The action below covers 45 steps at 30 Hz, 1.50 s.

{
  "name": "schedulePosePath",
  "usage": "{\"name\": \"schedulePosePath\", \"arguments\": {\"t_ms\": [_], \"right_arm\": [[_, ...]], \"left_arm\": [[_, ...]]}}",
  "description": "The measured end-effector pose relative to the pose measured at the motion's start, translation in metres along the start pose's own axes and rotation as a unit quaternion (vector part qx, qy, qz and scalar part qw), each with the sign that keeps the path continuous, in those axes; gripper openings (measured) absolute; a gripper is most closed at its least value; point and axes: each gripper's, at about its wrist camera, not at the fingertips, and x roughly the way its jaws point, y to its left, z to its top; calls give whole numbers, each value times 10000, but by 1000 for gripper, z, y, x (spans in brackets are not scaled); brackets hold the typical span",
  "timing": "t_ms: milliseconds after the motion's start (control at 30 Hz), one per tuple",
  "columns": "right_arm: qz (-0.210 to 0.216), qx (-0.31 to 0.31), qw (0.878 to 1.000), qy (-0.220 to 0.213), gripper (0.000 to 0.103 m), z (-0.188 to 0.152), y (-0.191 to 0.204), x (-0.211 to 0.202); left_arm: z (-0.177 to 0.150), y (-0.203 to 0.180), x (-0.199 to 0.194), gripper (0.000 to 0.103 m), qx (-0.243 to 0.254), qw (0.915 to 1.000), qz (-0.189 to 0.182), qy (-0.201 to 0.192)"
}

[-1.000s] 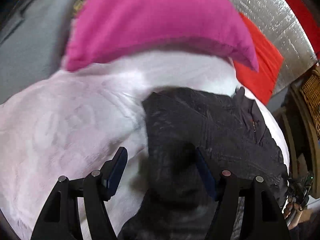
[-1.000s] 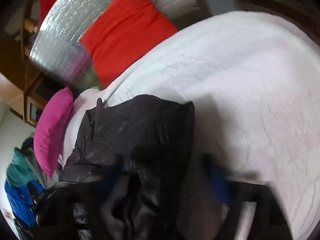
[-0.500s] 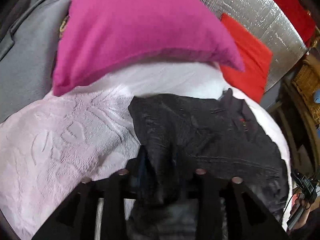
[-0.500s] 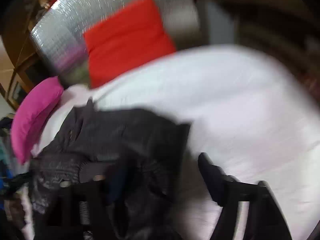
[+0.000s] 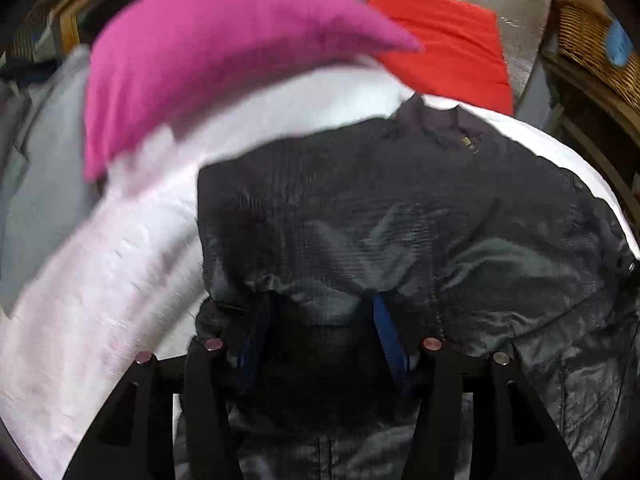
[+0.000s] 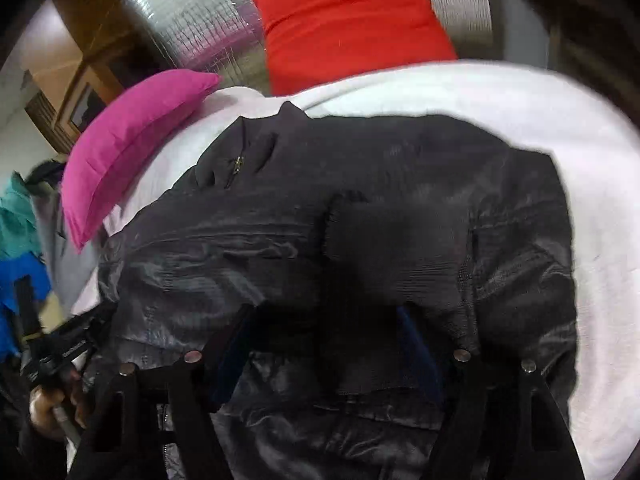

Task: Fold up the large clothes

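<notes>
A large black jacket [image 5: 400,208] lies on a white bedspread [image 5: 100,280], collar and zip toward the pillows; it also fills the right wrist view [image 6: 360,208]. My left gripper [image 5: 320,320] straddles the jacket's near hem, blue pads on either side of a bunched fold. My right gripper [image 6: 328,332] straddles the hem further right, its fingertips buried in dark fabric. Both sets of jaws stand wide with cloth between them; whether they clamp it is not clear.
A magenta pillow [image 5: 208,48] and a red pillow [image 5: 440,44] lean on a silver quilted headboard [image 6: 192,12]. A wicker basket [image 5: 592,40] stands at the right. Grey cloth [image 5: 36,168] lies left of the bed. Teal and blue clothes [image 6: 16,240] hang at left.
Both grippers have moved in over the jacket's near hem and swung to face the collar. The jacket now lies wider and flatter across the bed.
</notes>
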Motion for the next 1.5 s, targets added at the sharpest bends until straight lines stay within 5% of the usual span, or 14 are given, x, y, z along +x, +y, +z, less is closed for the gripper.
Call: {"name": "schedulePosePath", "arguments": {"t_ms": [200, 367, 500, 667, 800, 900, 967, 1000, 1067, 1133, 1233, 1333, 1433, 1500], "right_arm": [[33, -529, 9962, -687, 82, 10, 40, -31], [-348, -543, 9971, 406, 85, 2, 23, 38], [312, -482, 9983, 33, 84, 23, 15, 1], [-293, 372, 9959, -773, 84, 72, -53, -24], [-283, 558, 9977, -272, 84, 106, -89, 10], [-1023, -259, 9944, 7, 84, 119, -84, 37], [-885, -277, 9943, 526, 84, 120, -91, 60], [-807, -300, 9941, 664, 81, 118, -95, 66], [-753, -616, 9925, 743, 19, 116, -86, 69], [-894, -808, 9911, 565, 15, 118, -81, 64], [-1089, -391, 9915, 592, 17, 114, -94, 73], [-1365, -478, 9886, 413, 33, 113, -79, 67], [-1710, -318, 9844, -259, 65, 109, -58, 34], [-1364, -403, 9867, -790, 66, 92, -30, 1]], "left_arm": [[12, -16, -34, 67, -35, 9989, -104, -466], [1, -40, 17, 69, 243, 9994, 87, 212], [14, -33, -7, 69, 231, 9997, 28, -122], [39, -62, -18, 69, 21, 9972, -526, -530], [28, -119, 28, 69, 798, 9960, -384, 94], [17, -132, 41, 71, 924, 9956, -106, -110], [18, -132, 42, 71, 874, 9961, -118, -101], [19, -133, 45, 71, 856, 9962, -122, -80], [19, -134, 47, 72, 877, 9960, -108, -116], [16, -134, 49, 72, 912, 9955, -73, -249], [10, -130, 43, 72, 961, 9946, 45, -389], [12, -131, 44, 72, 958, 9947, 83, -358], [10, -125, 34, 72, 960, 9945, -44, -418], [18, -119, 32, 72, 997, 9938, -279, -412]]}}
